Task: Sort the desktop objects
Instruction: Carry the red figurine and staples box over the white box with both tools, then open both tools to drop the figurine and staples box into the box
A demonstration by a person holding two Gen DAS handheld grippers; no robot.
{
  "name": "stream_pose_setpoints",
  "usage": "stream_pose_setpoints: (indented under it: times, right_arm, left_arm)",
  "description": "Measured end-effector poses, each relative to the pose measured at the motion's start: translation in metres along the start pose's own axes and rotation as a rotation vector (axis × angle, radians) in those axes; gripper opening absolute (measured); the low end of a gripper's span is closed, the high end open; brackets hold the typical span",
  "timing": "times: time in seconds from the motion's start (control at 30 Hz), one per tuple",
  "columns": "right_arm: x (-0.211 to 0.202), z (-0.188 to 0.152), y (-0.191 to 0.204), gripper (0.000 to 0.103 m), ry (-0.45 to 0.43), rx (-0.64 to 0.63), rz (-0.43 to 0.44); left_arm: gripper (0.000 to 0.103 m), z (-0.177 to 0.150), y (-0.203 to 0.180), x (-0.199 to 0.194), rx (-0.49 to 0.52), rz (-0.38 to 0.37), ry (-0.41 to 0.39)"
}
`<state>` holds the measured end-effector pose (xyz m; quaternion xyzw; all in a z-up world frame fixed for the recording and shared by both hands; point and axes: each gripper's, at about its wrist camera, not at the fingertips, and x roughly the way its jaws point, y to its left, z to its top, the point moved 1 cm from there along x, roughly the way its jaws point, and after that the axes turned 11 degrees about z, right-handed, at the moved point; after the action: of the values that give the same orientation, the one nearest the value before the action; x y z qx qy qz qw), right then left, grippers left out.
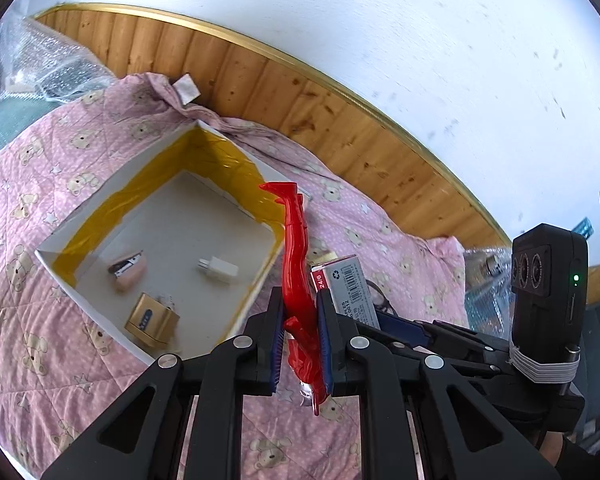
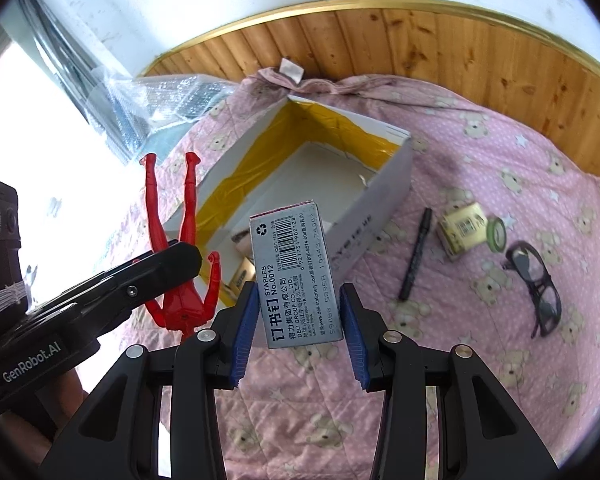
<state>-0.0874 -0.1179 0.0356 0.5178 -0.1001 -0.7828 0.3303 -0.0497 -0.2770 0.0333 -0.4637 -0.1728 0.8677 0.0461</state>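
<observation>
Left tongs (image 1: 298,336) are clamping the red figure (image 1: 298,248) while your right tongs (image 2: 300,320), parted, are loosely bracketing the staple box (image 2: 294,276), with three things lying in the box (image 1: 112,196) and a pen (image 2: 415,254), glasses (image 2: 534,284), tape roll (image 2: 496,234) and small carton (image 2: 460,230) waiting on the bed (image 2: 480,360).

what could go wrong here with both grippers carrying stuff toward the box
1. The staples box sits against only one blue pad of the right gripper; a gap shows on the other side, so it may slip out onto the quilt.
2. The left gripper pinches the red figure by its torso, legs sticking far out; they could catch the white box's rim.
3. Both grippers are close together and could bump.
</observation>
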Motion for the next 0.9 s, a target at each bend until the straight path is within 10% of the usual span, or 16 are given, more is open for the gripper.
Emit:
stream_pose_setpoints:
  times: [0.9]
  right_arm:
    - [0.072, 0.084, 0.008, 0.043, 0.051, -0.064, 0.037]
  left_arm:
    - [0.016, 0.082, 0.053, 0.053, -0.081, 0.058, -0.012]
